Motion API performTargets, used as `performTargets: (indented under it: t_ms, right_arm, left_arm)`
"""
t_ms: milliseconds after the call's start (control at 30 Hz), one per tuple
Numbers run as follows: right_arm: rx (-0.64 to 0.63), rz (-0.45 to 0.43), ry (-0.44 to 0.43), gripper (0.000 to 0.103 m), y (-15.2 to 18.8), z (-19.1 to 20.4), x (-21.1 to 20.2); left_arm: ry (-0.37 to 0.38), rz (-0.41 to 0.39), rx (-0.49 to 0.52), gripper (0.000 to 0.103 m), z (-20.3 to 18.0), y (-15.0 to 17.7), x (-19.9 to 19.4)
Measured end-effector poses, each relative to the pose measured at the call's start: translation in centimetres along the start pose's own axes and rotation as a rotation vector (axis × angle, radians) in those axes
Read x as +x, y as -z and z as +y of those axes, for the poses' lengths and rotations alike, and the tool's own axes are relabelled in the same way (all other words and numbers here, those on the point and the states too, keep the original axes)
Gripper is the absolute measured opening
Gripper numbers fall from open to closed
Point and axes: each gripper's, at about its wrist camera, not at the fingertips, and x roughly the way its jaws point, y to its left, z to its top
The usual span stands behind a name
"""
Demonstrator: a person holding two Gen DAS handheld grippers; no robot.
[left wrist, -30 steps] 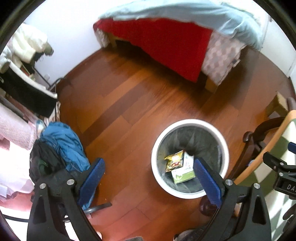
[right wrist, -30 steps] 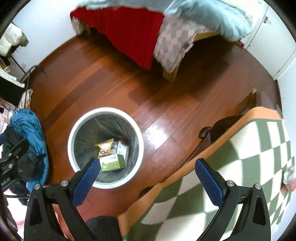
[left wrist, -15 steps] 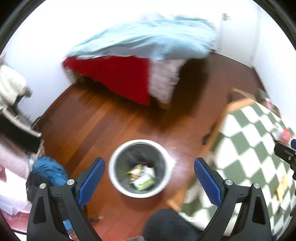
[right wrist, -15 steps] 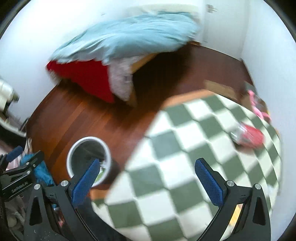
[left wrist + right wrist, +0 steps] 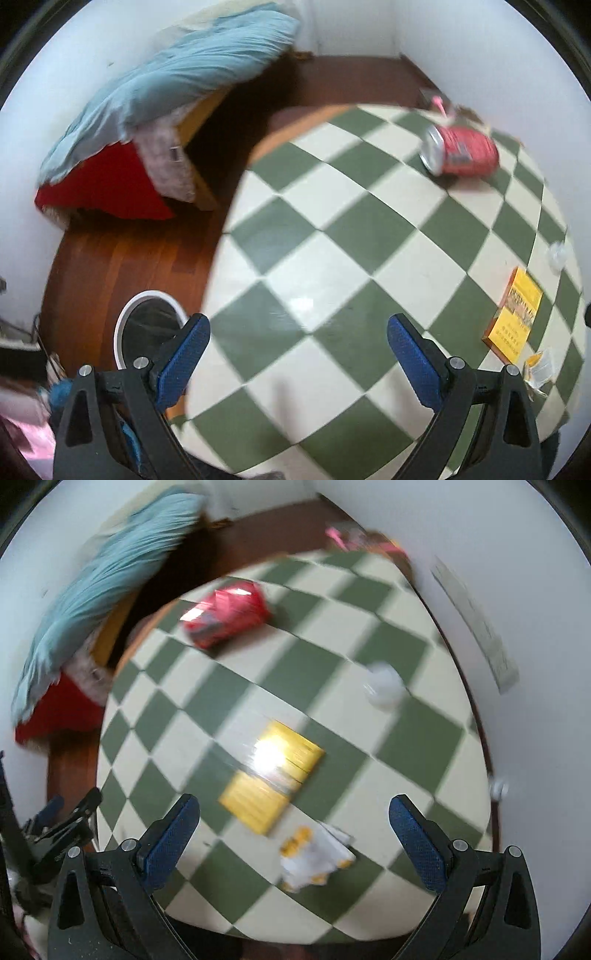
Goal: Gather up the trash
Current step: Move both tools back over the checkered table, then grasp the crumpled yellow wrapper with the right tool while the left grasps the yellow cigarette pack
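Observation:
A round table with a green-and-white checked cloth [image 5: 332, 258] [image 5: 424, 738] carries the trash. A red drink can [image 5: 460, 155] [image 5: 225, 618] lies on its side at the far edge. A yellow box [image 5: 513, 314] [image 5: 273, 771] lies flat, a crumpled white paper ball [image 5: 557, 256] [image 5: 384, 685] sits beyond it, and a yellow-and-white wrapper [image 5: 537, 369] [image 5: 317, 856] lies near the front edge. The white trash bin [image 5: 147, 328] stands on the floor left of the table. My left gripper [image 5: 299, 362] and right gripper [image 5: 295, 843] hover open and empty above the table; the right is over the wrapper and box.
A bed with a light blue duvet [image 5: 177, 77] and red sheet [image 5: 107, 184] stands at the back left on the brown wooden floor [image 5: 122, 266]. White walls close in behind and to the right of the table. Pink items [image 5: 354, 539] sit beyond the table's far edge.
Both grippers have swung from above the trash bin to the right and up over the checked table. The bin has slid to the lower left of view. Both stayed open.

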Motion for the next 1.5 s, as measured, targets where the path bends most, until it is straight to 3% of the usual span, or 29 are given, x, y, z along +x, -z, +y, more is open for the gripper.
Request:
performTargets:
  t_ms: [167, 267, 333, 367, 400, 433, 633, 767, 967, 1200, 1267, 1300, 1333, 1500]
  right_arm:
    - [0.133, 0.061, -0.031, 0.102, 2.3, -3.4, 3.5]
    - [0.135, 0.062, -0.044, 0.083, 3.4, -3.6, 4.9]
    - [0.103, 0.061, -0.047, 0.064, 4.1, -3.2, 5.8]
    - [0.065, 0.041, -0.022, 0.062, 4.5, -2.6, 5.9]
    - [0.033, 0.029, -0.015, 0.043, 4.7, -2.3, 5.9]
    - [0.004, 0.03, -0.019, 0.031, 4.9, -1.8, 6.1]
    - [-0.047, -0.037, -0.01, 0.03, 5.0, -1.5, 4.4]
    - [-0.042, -0.064, 0.064, 0.03, 3.8, -4.0, 2.9]
    - [0.042, -0.042, 0.139, 0.03, 2.4, -9.8, 2.5]
    - [0.058, -0.019, 0.156, 0.03, 2.1, -12.0, 2.8]
    - [0.055, -0.023, 0.153, 0.03, 2.0, -12.0, 2.7]
    - [0.053, -0.026, 0.153, 0.03, 2.0, -11.9, 2.5]
    - [0.051, -0.03, 0.151, 0.03, 2.0, -11.8, 2.3]
    - [0.028, -0.053, 0.141, 0.029, 1.7, -10.7, 1.3]
  left_arm:
    - [-0.012, 0.03, 0.07, 0.098, -3.1, 1.1, 1.2]
    - [-0.016, 0.042, 0.099, 0.098, -3.9, 1.9, 1.4]
    - [-0.02, 0.046, 0.115, 0.098, -4.3, 2.2, 1.6]
    - [-0.017, 0.051, 0.121, 0.098, -4.5, 2.3, 1.7]
    - [-0.017, 0.052, 0.125, 0.098, -4.7, 2.4, 1.7]
    - [-0.017, 0.052, 0.129, 0.098, -4.8, 2.5, 1.6]
    - [0.02, 0.039, 0.168, 0.098, -6.7, 2.3, 0.7]
    - [0.092, 0.034, 0.244, 0.098, -10.1, 1.8, -0.1]
    - [0.245, 0.087, 0.364, 0.098, -16.6, 0.9, 0.4]
    - [0.305, 0.152, 0.451, 0.097, -21.1, 0.3, 2.8]
    - [0.324, 0.141, 0.438, 0.086, -21.3, 0.0, 3.1]
    - [0.332, 0.141, 0.433, 0.064, -21.3, 0.0, 3.1]
    - [0.351, 0.148, 0.42, 0.058, -21.2, -0.1, 3.0]
    - [0.333, 0.102, 0.411, 0.057, -20.8, 0.0, 1.9]
